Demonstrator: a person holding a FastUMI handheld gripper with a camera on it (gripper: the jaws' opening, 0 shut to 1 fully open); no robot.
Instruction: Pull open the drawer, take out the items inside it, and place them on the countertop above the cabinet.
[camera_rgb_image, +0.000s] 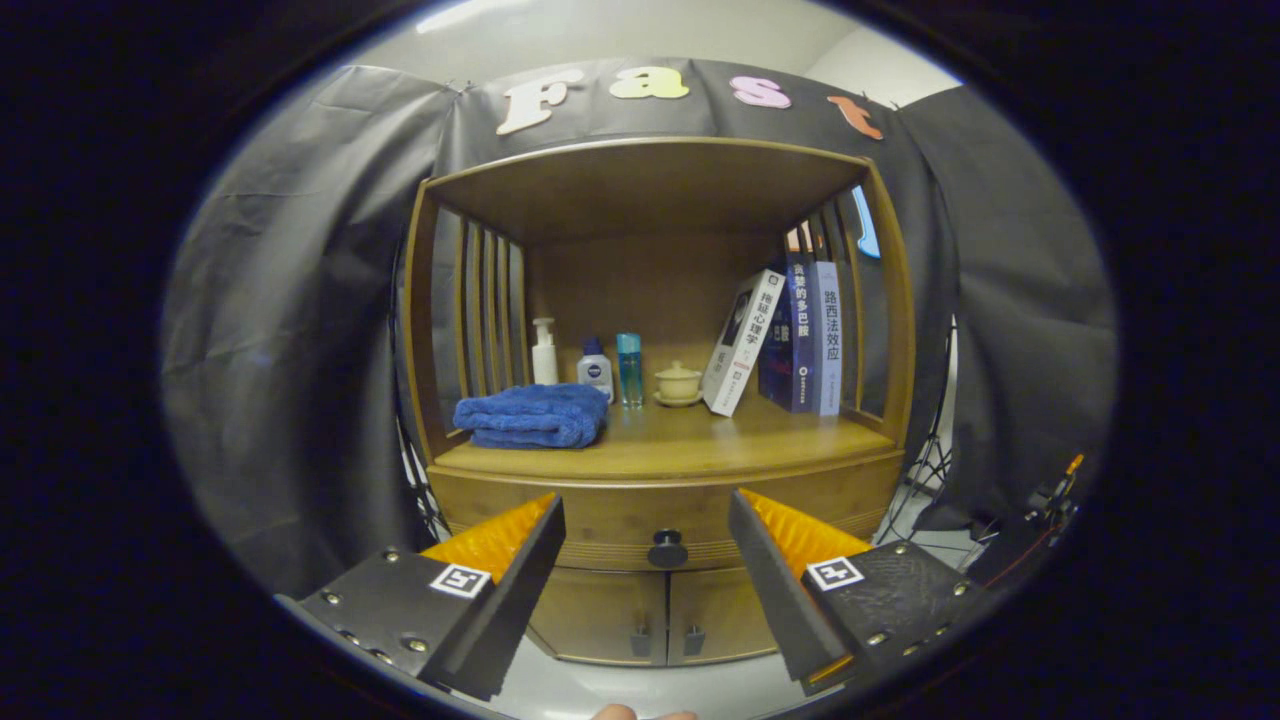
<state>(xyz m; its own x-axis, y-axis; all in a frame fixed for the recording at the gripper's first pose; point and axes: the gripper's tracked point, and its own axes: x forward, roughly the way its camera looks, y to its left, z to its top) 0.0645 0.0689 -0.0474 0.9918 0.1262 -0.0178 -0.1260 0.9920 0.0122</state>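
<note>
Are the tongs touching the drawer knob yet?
Apart. The gripper view shows the tongs open, the knob centred between the fingers with drawer front visible on both sides of it.

Beyond the parted fingers (560, 520): three books (800, 340), three bottles (594, 370), one towel (533, 415), one cup (678, 384), one drawer (610, 520).

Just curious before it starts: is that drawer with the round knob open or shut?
Shut: the drawer front sits flush with the cabinet, its knob framed by the open gripper.

Gripper (648, 520): ribbed jaws, square tags, screws.
</note>
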